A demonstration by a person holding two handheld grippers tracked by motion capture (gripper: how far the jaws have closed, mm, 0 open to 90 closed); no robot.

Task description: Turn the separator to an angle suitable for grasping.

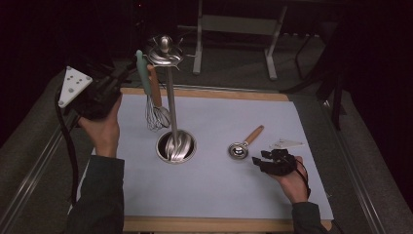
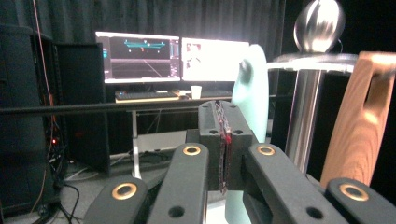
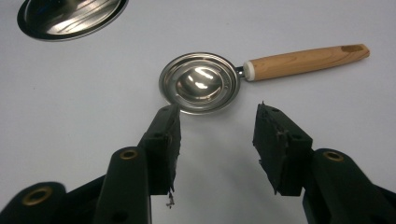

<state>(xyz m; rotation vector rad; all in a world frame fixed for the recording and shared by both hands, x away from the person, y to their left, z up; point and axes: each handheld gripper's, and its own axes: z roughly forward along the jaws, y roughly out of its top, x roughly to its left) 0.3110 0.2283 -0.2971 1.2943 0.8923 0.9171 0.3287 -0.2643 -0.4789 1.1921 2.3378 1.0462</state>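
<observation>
- Table (image 1: 292, 214): wood-edged, w/ a pale grey-white sheet over most of the top; everything you're working with sits on that sheet.
- Steel utensil stand (image 1: 170, 97): tall polished pole w/ a round dished base near the sheet's centre and a knobbed hook ring at the top. Seen close in the left gripper view (image 2: 306, 107).
- Wire whisk w/ mint-green handle (image 1: 146, 92): hangs from the stand's top ring on its left side, wire head just above the sheet. A wooden handle (image 1: 154, 85) hangs right beside it.
- Your left gripper (image 1: 100, 92): raised at the sheet's far-left edge, level w/ the hanging handles. In its own view the pads (image 2: 223, 140) are pressed together w/ nothing between them; the mint handle (image 2: 254, 93) is just behind them, the wooden one (image 2: 359, 121) to the right.
- Your right gripper (image 1: 270, 158): low over the sheet's right part, jaws spread wide, holding nothing.
- Small round steel measuring spoon w/ light wooden handle (image 3: 261, 70): lies flat on the sheet just ahead of the right gripper (image 3: 217, 140), bowl nearest the pads, not touching them; right of the stand's base in the high view (image 1: 246, 144).
</observation>
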